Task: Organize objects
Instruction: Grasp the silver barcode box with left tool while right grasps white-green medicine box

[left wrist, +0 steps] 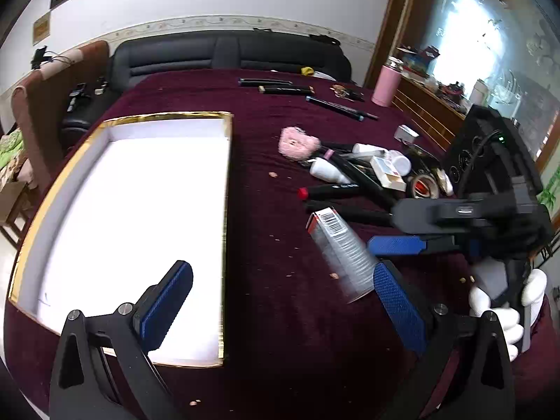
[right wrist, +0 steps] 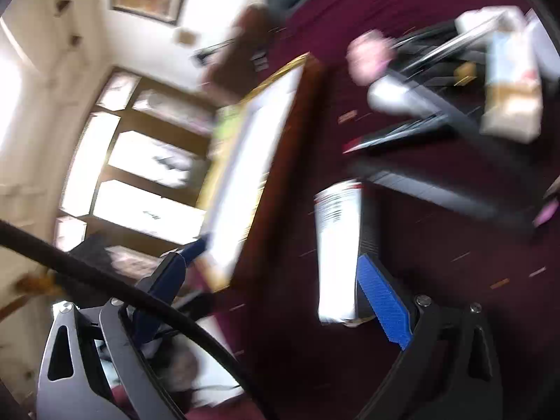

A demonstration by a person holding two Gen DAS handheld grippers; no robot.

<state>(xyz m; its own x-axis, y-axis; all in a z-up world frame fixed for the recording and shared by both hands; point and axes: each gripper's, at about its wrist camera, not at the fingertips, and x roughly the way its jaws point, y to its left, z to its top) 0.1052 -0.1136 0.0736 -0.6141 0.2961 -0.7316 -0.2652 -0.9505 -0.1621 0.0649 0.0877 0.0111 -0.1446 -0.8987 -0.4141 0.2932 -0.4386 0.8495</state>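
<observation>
Blurred, perhaps clear-plastic, barcoded pack (right wrist: 337,255)

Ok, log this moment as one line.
left hand-held gripper: open, empty | right hand-held gripper: open, empty | clear tube: on cloth | white box: empty

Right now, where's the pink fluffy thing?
In the left wrist view, the pink fluffy thing lies on the maroon cloth, right of the white box, at the clutter pile's left edge.
</observation>
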